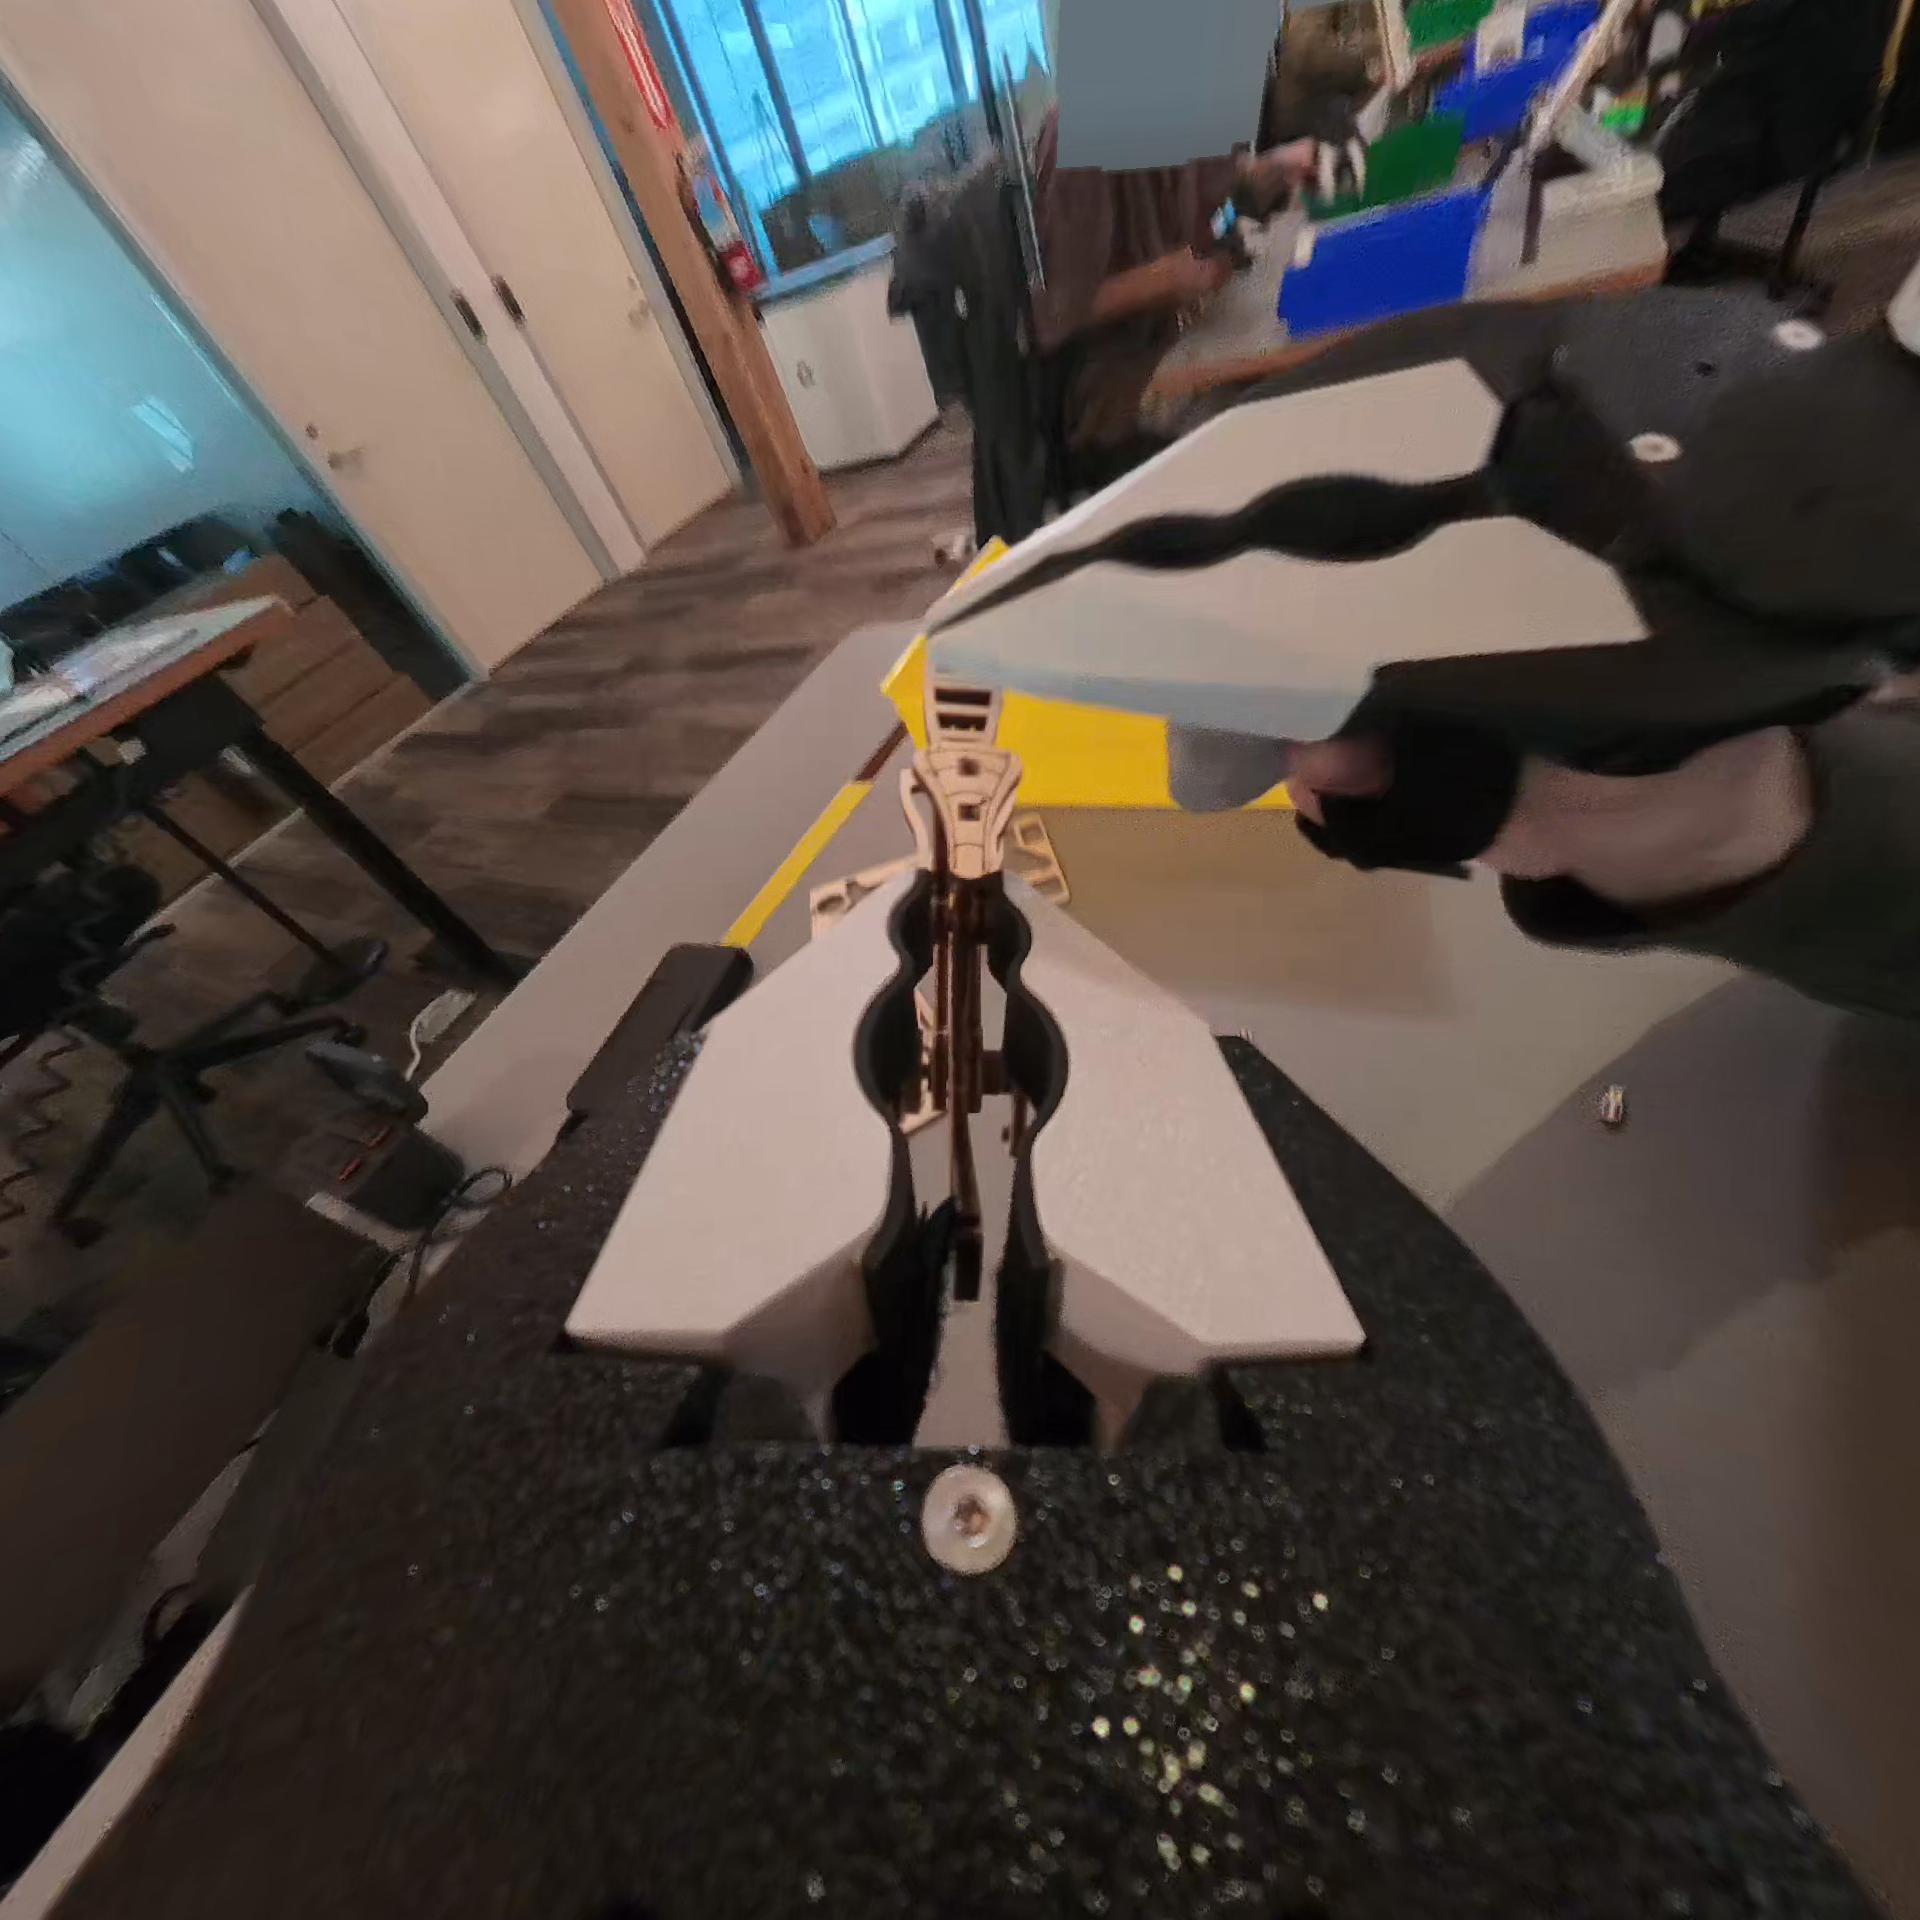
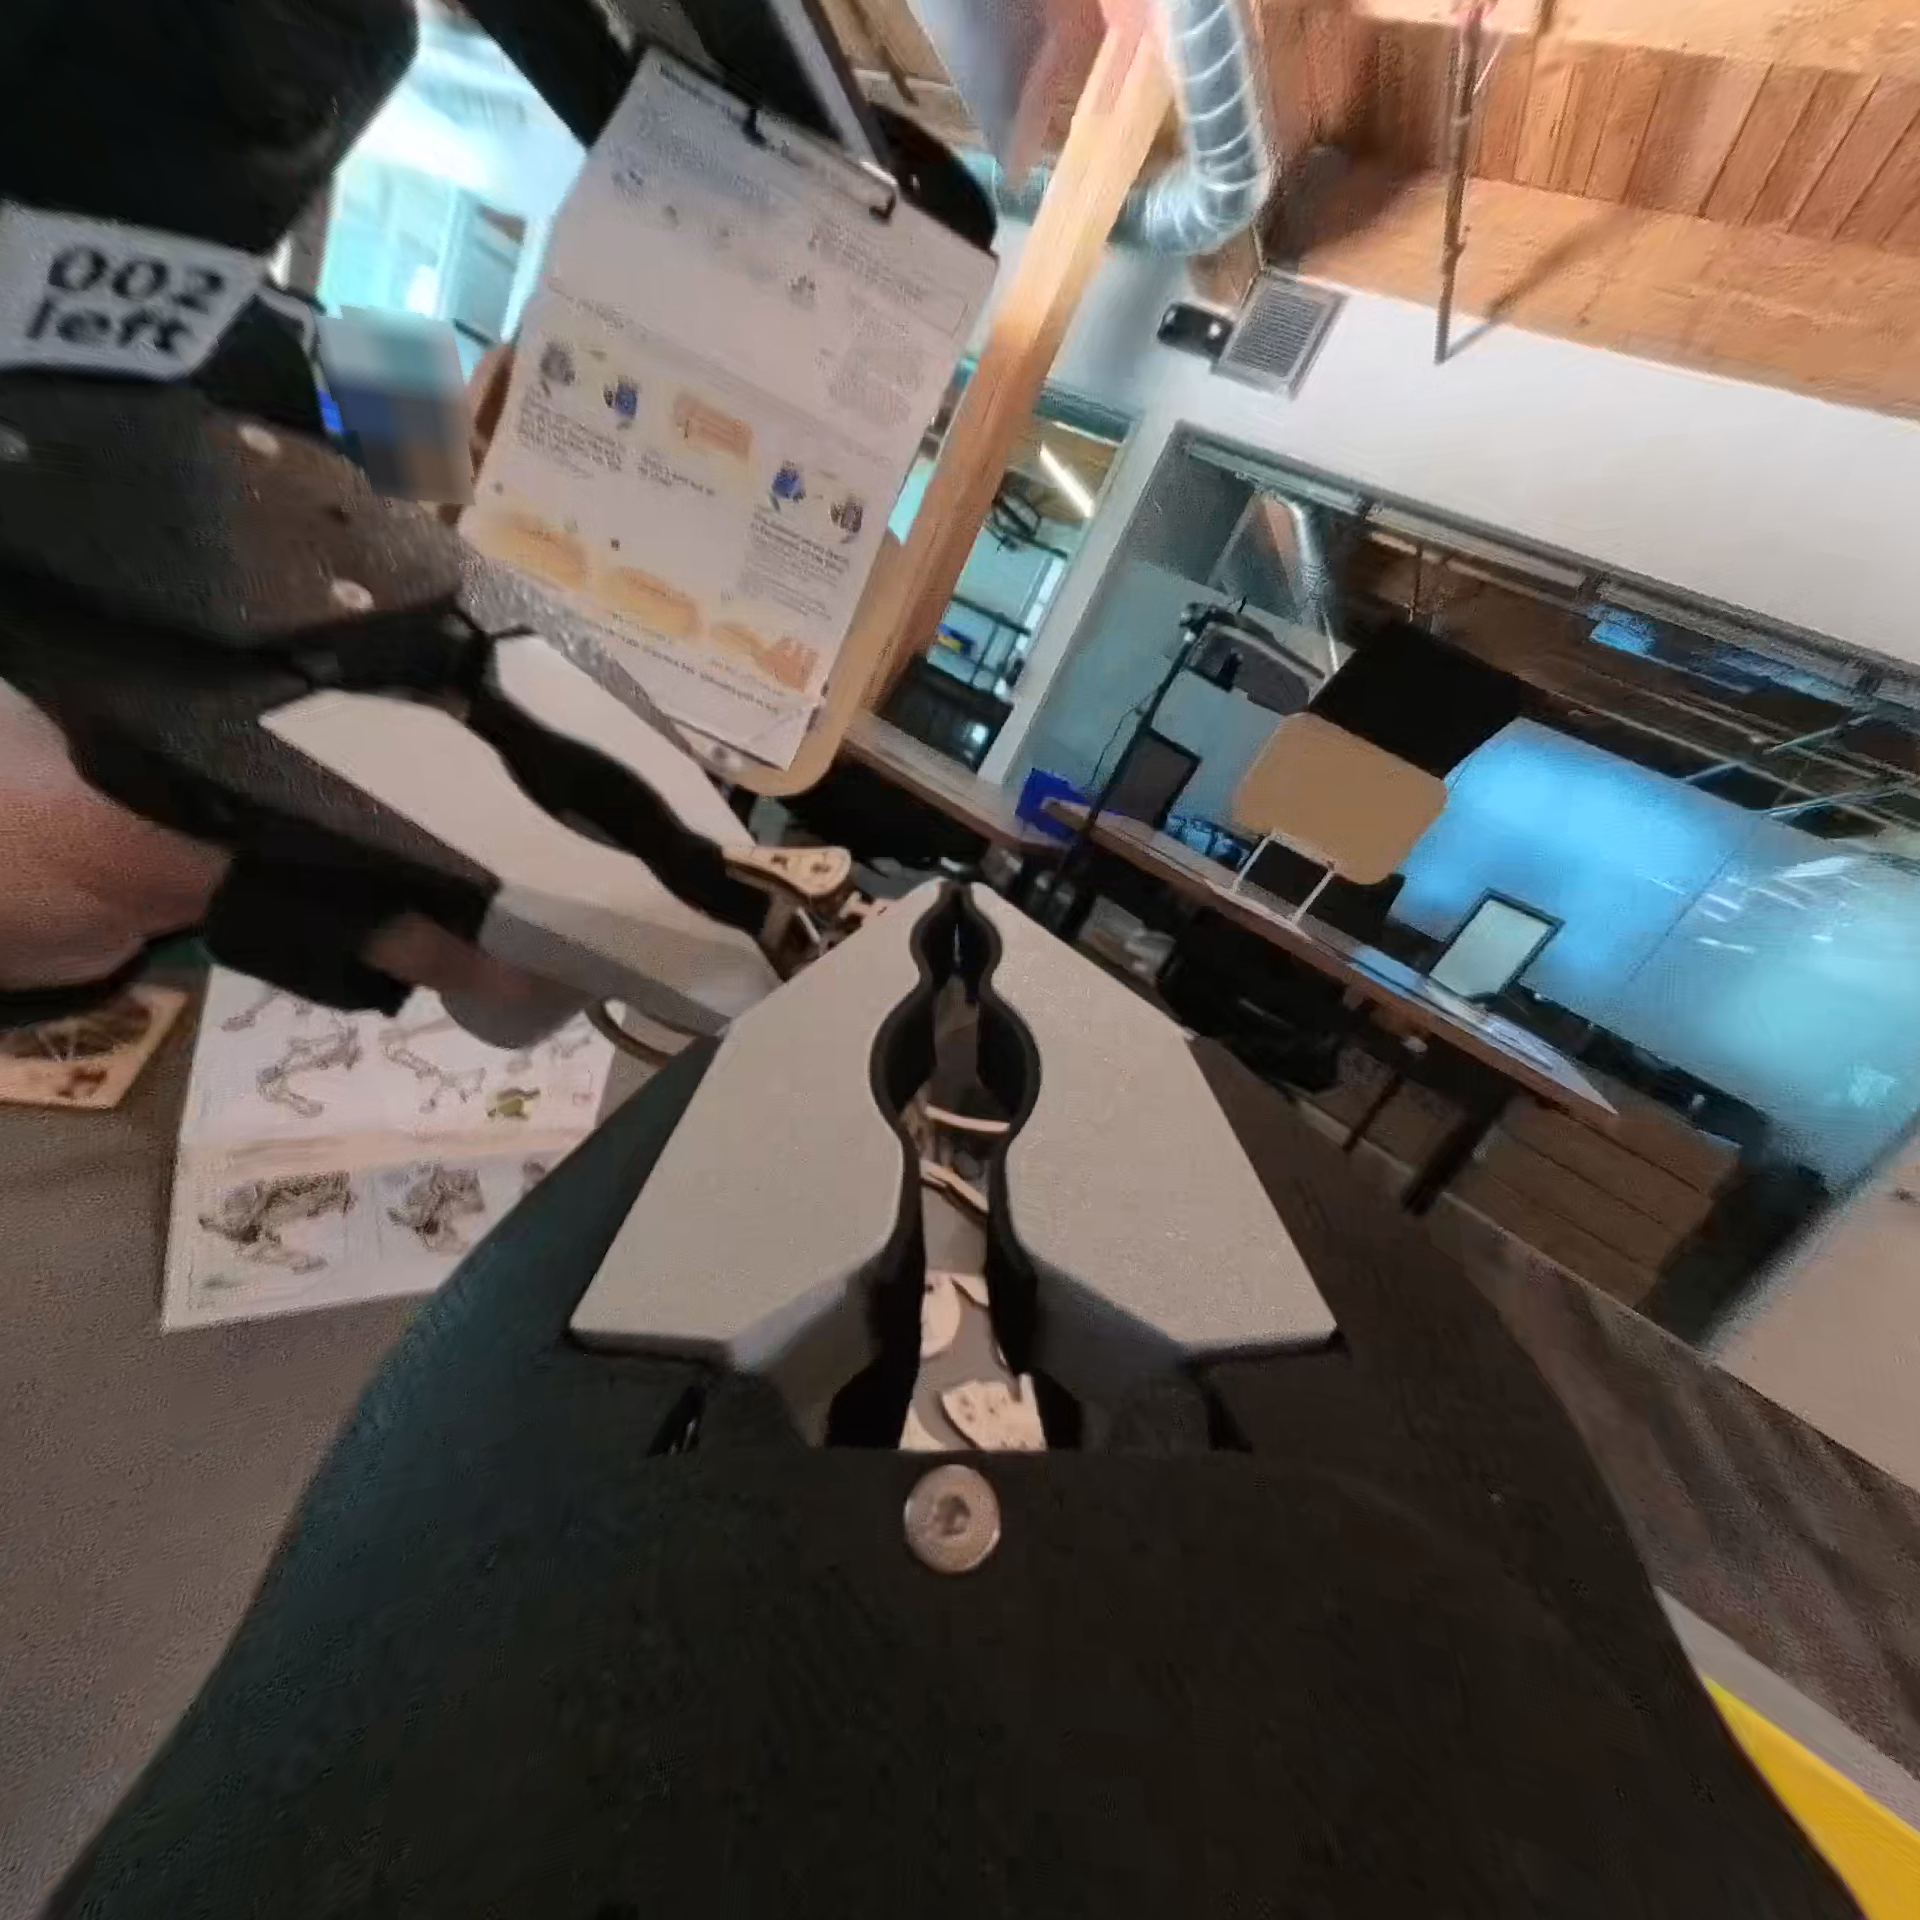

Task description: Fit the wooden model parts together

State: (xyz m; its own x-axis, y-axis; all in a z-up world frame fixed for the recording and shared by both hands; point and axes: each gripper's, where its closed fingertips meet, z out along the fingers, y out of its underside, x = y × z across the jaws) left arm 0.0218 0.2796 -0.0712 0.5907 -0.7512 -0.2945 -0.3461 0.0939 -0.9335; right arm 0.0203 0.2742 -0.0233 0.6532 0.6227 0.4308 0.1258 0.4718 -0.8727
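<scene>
Left gripper (image 1: 961,883) fills the lower half of the left wrist view, its white fingers (image 1: 769,1101) clenched on a wooden model (image 1: 961,821) that stands up between them at frame centre. Model top pokes out past the fingertips, pale laser-cut wood with darker slats lower down. Right gripper (image 1: 940,623) comes in from the upper right, held by a hand (image 1: 1621,831) in a fingerless black glove; its tips are closed and sit right at the model's top end, probably pinching it, though blur makes contact hard to confirm. Yellow bin (image 1: 1081,748) sits behind on the grey table (image 1: 1558,1091), with loose wooden parts (image 1: 1039,842) just beside the model.

In the right wrist view the right gripper's own fingers (image 2: 790,1122) are pressed shut at centre. Left gripper (image 2: 769,883) shows at mid left, gripping the model (image 2: 790,868). Instruction sheet (image 2: 364,1122) lies lower left, clipboard (image 2: 727,436) hangs upper left.
</scene>
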